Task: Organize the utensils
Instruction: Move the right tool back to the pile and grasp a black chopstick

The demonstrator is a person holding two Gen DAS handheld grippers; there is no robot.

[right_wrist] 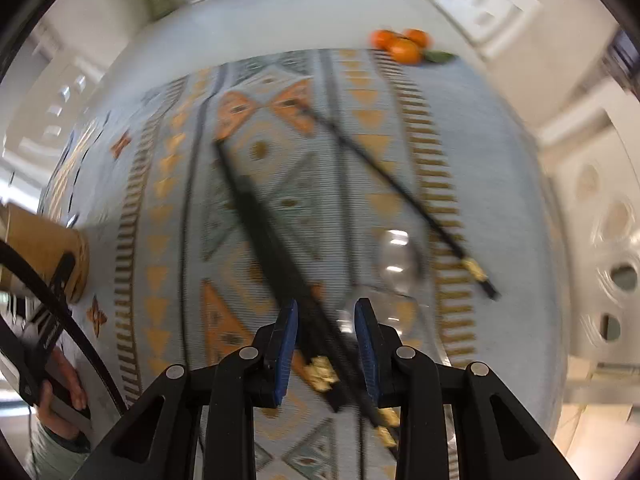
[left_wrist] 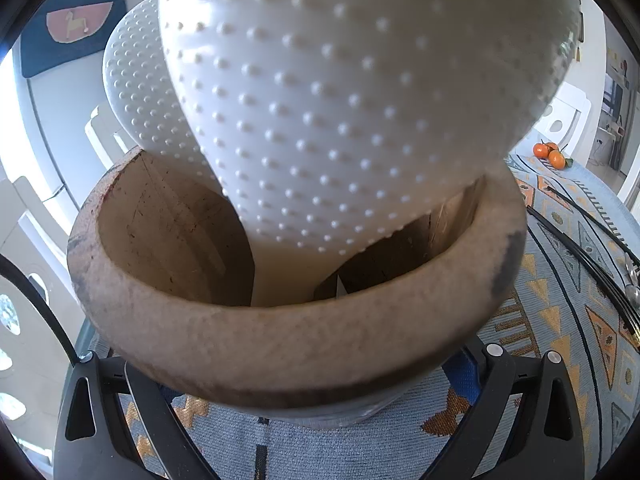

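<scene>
A round wooden utensil holder (left_wrist: 280,344) fills the left wrist view, with two white dotted rice paddles (left_wrist: 340,100) standing in it. My left gripper (left_wrist: 312,360) straddles its base, shut on it; the same holder (right_wrist: 44,248) shows at the left edge of the right wrist view. My right gripper (right_wrist: 326,308) points steeply down at the patterned tablecloth (right_wrist: 168,216). It is open, and a bundle of black chopsticks with gold ends (right_wrist: 272,248) lies on the cloth below the gap. One more black chopstick (right_wrist: 400,188) and a metal spoon (right_wrist: 394,260) lie to the right.
Three mandarins (right_wrist: 400,46) sit at the far edge of the table, also seen as mandarins (left_wrist: 550,154) in the left wrist view. Black chopsticks (left_wrist: 580,236) and a spoon (left_wrist: 632,284) lie right of the holder. A person's hand (right_wrist: 60,392) holds the left gripper. White chairs surround the table.
</scene>
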